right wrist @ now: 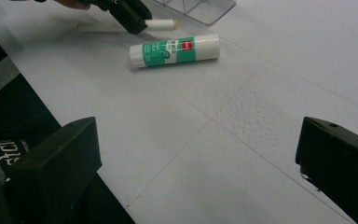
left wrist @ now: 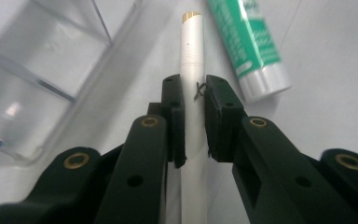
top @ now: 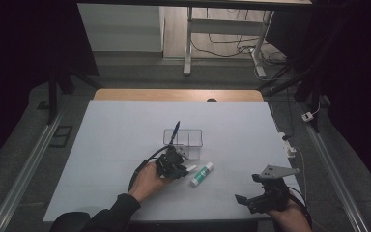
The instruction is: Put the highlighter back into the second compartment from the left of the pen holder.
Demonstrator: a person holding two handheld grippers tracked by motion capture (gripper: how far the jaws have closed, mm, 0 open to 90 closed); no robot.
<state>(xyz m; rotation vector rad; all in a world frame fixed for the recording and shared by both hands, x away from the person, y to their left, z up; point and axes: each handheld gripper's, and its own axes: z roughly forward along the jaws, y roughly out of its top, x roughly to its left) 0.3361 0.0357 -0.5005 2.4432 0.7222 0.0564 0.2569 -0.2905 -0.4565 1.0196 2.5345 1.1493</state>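
Left gripper view: my left gripper (left wrist: 195, 122) has its 2 pads squeezed on a white pen (left wrist: 192, 60), so it is holding the pen.
Pen place: it lies flat on the desk (top: 116, 145), just beside the clear box (top: 183, 137) and near the green glue stick (top: 202, 174).
Step now: I think this is the grab. The pen is pinched but not yet lifted.
Next move: I would lift the pen straight up, tip it so it stands, and carry it over the box. The box is close, so it is a short trip. I must not bump the glue stick or knock the box wall.
Box: 1 blue pen (top: 175, 131) stands in it, leaning.
Right gripper: my right gripper (top: 263, 191) waits at the near edge, jaws wide apart, holding nothing.
Desk: white top, a bit bumpy, with a wood strip at the far edge.
Room: dark at the sides, grey floor, cables and metal legs behind.
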